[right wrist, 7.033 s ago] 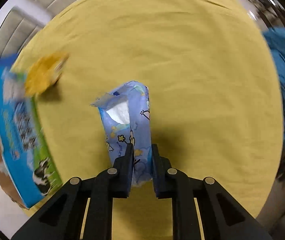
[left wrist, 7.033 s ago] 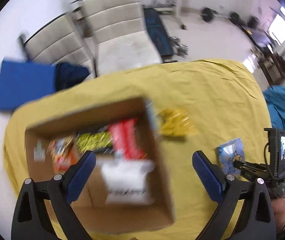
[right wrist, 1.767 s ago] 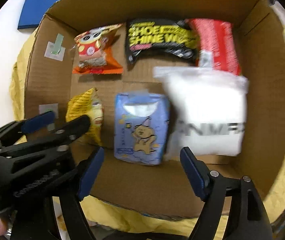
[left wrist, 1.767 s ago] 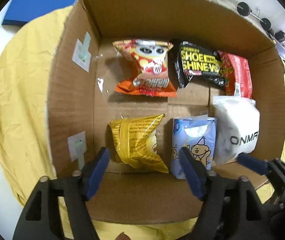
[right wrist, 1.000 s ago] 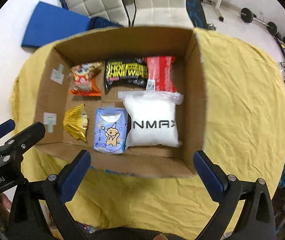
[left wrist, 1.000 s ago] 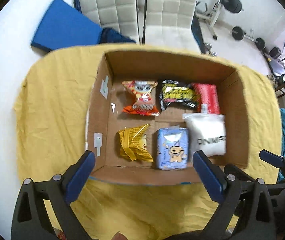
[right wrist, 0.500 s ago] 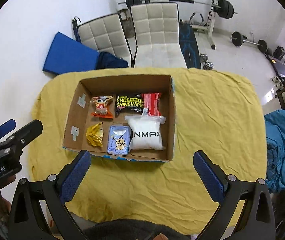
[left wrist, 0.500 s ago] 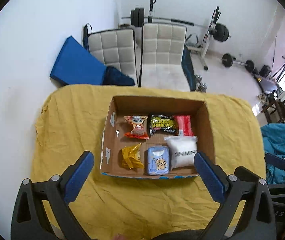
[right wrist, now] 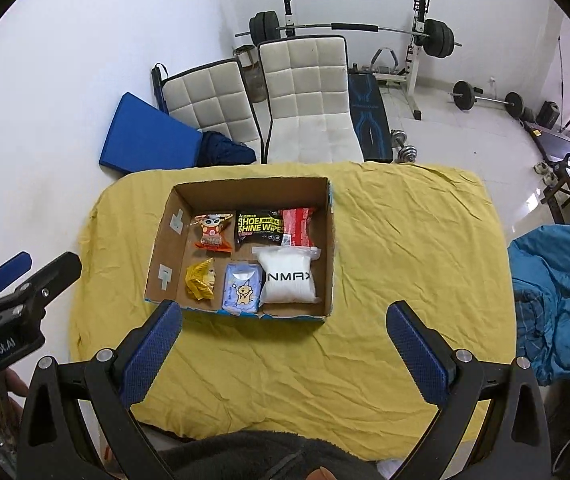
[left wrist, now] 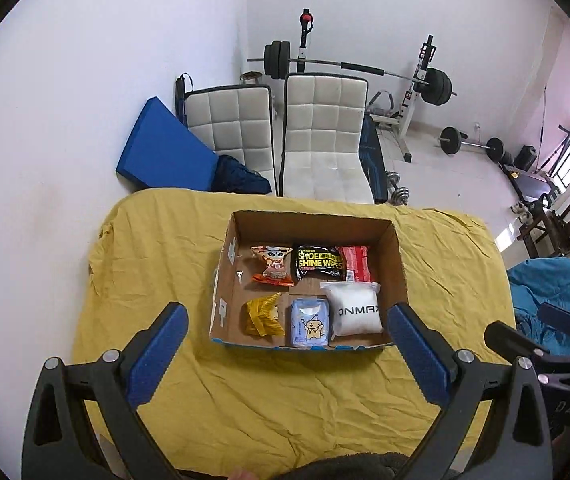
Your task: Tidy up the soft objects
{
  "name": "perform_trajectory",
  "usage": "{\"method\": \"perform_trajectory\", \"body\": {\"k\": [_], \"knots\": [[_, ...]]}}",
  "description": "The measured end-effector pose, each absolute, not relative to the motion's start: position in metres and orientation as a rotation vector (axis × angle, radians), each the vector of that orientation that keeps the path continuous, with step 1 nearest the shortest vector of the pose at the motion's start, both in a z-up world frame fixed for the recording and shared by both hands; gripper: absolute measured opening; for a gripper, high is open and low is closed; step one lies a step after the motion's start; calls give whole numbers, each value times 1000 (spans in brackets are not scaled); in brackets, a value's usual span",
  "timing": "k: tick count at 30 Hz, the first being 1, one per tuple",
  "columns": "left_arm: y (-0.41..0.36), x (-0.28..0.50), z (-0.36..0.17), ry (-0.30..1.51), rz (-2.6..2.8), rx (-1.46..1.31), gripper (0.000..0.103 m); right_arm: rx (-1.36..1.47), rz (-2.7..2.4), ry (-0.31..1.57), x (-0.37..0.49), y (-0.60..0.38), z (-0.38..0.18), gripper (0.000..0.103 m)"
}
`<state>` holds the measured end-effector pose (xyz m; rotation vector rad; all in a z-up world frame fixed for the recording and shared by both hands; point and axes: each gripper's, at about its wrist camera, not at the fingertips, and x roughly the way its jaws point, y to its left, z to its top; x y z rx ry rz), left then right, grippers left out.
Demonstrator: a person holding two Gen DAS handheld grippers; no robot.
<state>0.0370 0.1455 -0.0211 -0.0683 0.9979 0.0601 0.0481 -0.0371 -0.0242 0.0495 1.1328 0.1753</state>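
Note:
An open cardboard box (left wrist: 399, 264) (right wrist: 331, 240) sits on the yellow-covered table (left wrist: 157, 248) (right wrist: 413, 240). It holds several soft packs in two rows: an orange snack bag (left wrist: 271, 264), a black shoe-wipes pack (left wrist: 319, 263), a red pack (left wrist: 356, 263), a yellow bag (left wrist: 263, 315), a blue tissue pack (left wrist: 310, 323) (right wrist: 241, 288) and a white pouch (left wrist: 355, 312) (right wrist: 290, 276). My left gripper (left wrist: 287, 354) is open and empty, high above the table's near side. My right gripper (right wrist: 283, 352) is open and empty, likewise raised.
Two white padded chairs (left wrist: 321, 140) and a blue mat (left wrist: 161, 152) stand behind the table by the wall. Barbells and a weight bench (right wrist: 369, 120) fill the far room. A blue cloth heap (right wrist: 557, 292) lies right of the table.
Both grippers have pulled up and back from the box, so it looks smaller and the whole table and room show. Both stay open. The packs lie unmoved.

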Motion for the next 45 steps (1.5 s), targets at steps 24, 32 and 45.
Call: {"method": "perform_trajectory", "body": {"k": [24,32,45], "knots": [[140,20,-18,1014,64,-83,103,16,131,1103,34,-42,-7,103],[138,17,-18,1018,60,-80,103,14,112,1098,31,-44,-5,103],[137,14,-18,1018,62,-81,103,8,89,1086,27,-45,-3,103]]}}
